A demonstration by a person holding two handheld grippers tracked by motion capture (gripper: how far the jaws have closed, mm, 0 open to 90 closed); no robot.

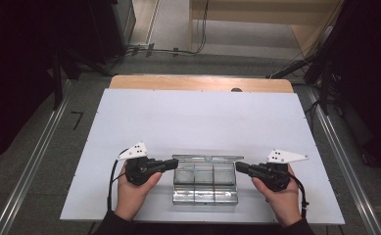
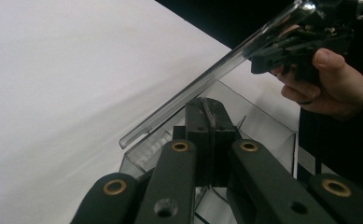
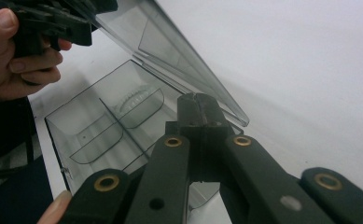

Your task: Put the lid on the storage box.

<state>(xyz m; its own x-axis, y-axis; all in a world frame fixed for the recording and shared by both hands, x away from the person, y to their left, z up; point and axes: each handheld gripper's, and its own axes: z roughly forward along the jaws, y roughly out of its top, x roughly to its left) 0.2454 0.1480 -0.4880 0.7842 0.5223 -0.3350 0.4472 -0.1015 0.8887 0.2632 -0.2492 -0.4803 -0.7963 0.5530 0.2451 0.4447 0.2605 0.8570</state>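
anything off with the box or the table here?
Nothing stands out. The clear box sits square on the white table, lid raised, compartments empty and intact. Left gripper and right gripper are shut at its ends.

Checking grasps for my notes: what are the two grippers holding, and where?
Both hold the clear compartment box: left gripper and right gripper are each shut on an end of its raised lid.
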